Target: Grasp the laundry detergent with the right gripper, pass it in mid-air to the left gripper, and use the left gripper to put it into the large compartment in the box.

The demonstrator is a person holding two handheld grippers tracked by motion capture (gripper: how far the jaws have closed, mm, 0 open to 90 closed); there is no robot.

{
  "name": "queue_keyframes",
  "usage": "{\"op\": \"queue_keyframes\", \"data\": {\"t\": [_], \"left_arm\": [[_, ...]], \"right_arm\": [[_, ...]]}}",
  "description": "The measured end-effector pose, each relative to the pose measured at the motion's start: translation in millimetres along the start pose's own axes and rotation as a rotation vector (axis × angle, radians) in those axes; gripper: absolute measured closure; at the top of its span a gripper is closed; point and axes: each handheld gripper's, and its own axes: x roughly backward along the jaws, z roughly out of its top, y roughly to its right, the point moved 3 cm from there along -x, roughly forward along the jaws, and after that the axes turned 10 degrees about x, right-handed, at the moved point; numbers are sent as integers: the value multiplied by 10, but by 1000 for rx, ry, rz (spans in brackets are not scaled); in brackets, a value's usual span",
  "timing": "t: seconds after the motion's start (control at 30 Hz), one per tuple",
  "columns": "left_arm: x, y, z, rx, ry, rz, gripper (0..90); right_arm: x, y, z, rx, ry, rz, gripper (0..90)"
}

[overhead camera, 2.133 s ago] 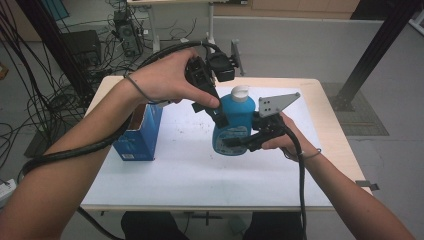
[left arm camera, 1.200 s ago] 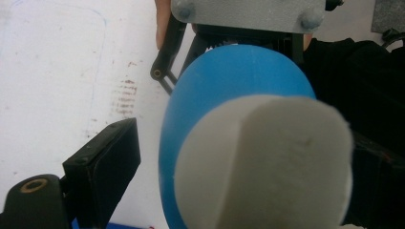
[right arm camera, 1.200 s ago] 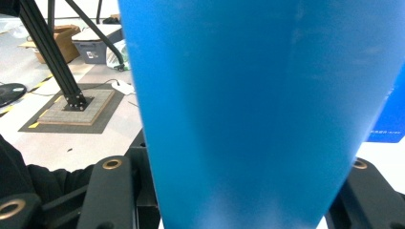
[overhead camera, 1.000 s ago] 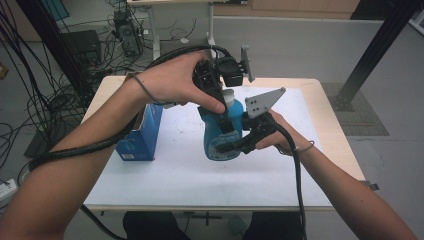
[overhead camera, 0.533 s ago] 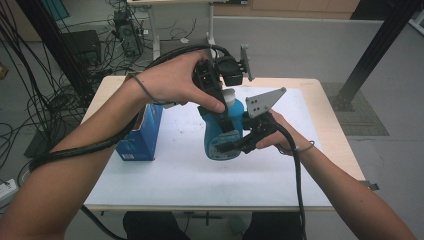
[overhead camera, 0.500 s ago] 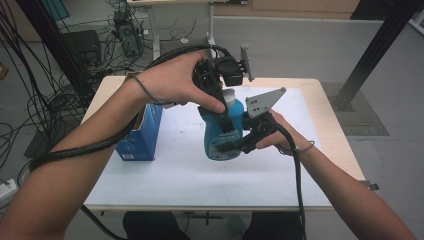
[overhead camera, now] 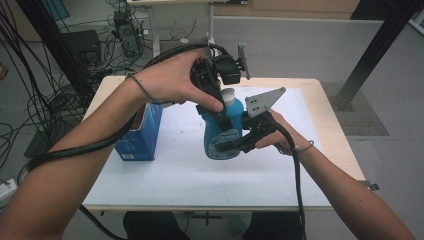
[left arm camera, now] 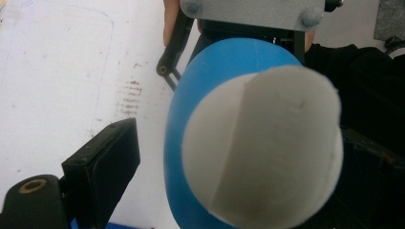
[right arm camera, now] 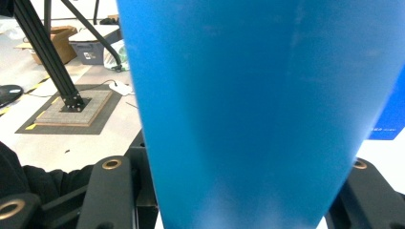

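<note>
A blue bottle (overhead camera: 222,135) with a white cap (overhead camera: 228,95) stands tilted over the white sheet at mid-table. My right gripper (overhead camera: 239,140) comes in from the right and is shut on the bottle's lower body (right arm camera: 258,109), one black jaw on each side. My left gripper (overhead camera: 221,109) reaches down from above and stands open around the cap (left arm camera: 262,152). Its left finger (left arm camera: 102,171) is clear of the bottle, with table showing in the gap. The other jaw is hidden in the dark behind the cap.
A blue carton (overhead camera: 137,135) stands at the left edge of the white sheet (overhead camera: 180,170) that covers the wooden table (overhead camera: 330,130). Cables lie on the floor at the left. A black post (overhead camera: 375,50) rises at the back right.
Two seconds ago the left gripper was beside the cap; it has since come over it, and the bottle shifted slightly left. Nothing has moved in the last second.
</note>
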Motion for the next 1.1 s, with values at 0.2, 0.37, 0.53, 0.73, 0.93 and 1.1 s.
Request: {"op": "queue_keyframes", "data": {"t": [0.2, 0.37, 0.53, 0.73, 0.93, 1.1], "left_arm": [[6, -7, -2, 0, -2, 1, 107], [-3, -25, -5, 8, 1, 4, 107], [-2, -26, -2, 6, -2, 2, 106], [4, -31, -4, 8, 4, 5, 107], [9, -37, -9, 10, 2, 8, 107], [18, -43, -15, 11, -1, 8, 107]], "right_arm": [[2, 15, -9, -9, -1, -1, 429], [4, 22, -13, -3, -3, -2, 428], [-3, 22, -10, -1, -3, 3, 428], [-3, 32, -9, -1, -4, 3, 429], [-3, 43, -14, 0, -8, -2, 429], [-6, 41, -11, 4, -10, -2, 429]]}}
